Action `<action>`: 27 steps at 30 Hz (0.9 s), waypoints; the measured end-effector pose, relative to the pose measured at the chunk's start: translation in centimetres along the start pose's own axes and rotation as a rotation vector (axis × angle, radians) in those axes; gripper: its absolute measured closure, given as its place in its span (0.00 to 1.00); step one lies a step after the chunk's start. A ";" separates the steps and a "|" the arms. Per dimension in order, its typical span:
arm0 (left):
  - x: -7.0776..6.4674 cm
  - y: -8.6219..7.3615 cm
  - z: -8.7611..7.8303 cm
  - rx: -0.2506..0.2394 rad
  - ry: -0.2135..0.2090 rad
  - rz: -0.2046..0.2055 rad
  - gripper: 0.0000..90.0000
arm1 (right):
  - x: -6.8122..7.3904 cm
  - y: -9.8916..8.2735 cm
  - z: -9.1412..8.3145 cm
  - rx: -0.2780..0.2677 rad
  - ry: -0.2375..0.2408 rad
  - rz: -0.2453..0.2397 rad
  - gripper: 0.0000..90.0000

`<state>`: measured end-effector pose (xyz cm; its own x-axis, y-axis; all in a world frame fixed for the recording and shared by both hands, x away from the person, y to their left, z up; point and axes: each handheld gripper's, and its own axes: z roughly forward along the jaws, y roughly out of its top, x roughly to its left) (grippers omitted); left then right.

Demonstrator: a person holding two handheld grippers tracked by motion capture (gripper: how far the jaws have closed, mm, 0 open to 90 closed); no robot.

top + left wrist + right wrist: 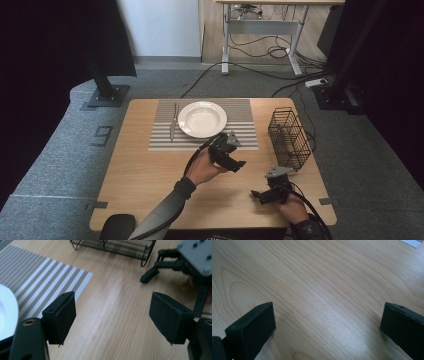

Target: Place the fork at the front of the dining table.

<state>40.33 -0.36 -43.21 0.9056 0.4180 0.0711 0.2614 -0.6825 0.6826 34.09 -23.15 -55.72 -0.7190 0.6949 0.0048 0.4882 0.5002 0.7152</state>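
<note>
High view: left gripper point(239, 161) fingers apart over bare table point(150, 170).

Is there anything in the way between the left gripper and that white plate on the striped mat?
Nothing visible blocks it. The left gripper hangs open and empty above bare wood just off the near corner of the striped mat. The white plate lies beyond it on that mat, and the knife lies on the plate's far side, out of the path.

A wire basket point(289, 138) stands at the table's point(150, 175) right edge. What looks like a fork point(173, 122) lies left of center on the mat point(241, 131).
</note>
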 end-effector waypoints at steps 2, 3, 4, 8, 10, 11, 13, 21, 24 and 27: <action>0.0 0.6 0.2 -0.007 -0.009 -0.001 0.25 | 0.0 0.0 0.0 0.000 0.000 0.001 0.00; 0.0 1.0 0.3 -0.006 -0.016 0.000 0.26 | 0.0 0.0 0.0 -0.001 0.000 0.002 0.00; 0.0 1.4 0.4 -0.008 -0.026 0.000 0.26 | 0.0 0.0 0.0 -0.001 0.000 0.001 0.00; -0.2 3.0 0.9 -0.009 -0.050 0.003 0.28 | 0.0 0.0 0.0 -0.002 -0.001 -0.002 0.00; -0.3 3.8 1.2 -0.012 -0.058 0.007 0.28 | 0.0 0.0 0.0 -0.002 -0.002 -0.004 0.00; -0.3 4.3 1.3 -0.015 -0.063 0.008 0.30 | 0.0 0.0 0.0 -0.002 -0.002 -0.003 0.00; -0.4 5.1 1.6 -0.016 -0.071 0.011 0.30 | 0.0 0.0 0.0 -0.002 -0.001 -0.003 0.00; -0.5 8.0 2.7 -0.027 -0.076 0.025 0.38 | 0.0 0.0 0.0 -0.002 -0.002 -0.002 0.00; -0.4 9.2 3.4 -0.028 -0.081 0.022 0.40 | 0.0 0.0 0.0 -0.002 -0.002 -0.002 0.00; -0.5 10.1 4.0 -0.028 -0.078 0.017 0.44 | 0.0 0.0 0.0 -0.001 -0.001 -0.001 0.00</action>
<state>43.86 -9.88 -39.27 0.9336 0.3573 0.0266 0.2370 -0.6717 0.7019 34.10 -23.15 -55.74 -0.7192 0.6948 0.0034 0.4866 0.5002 0.7162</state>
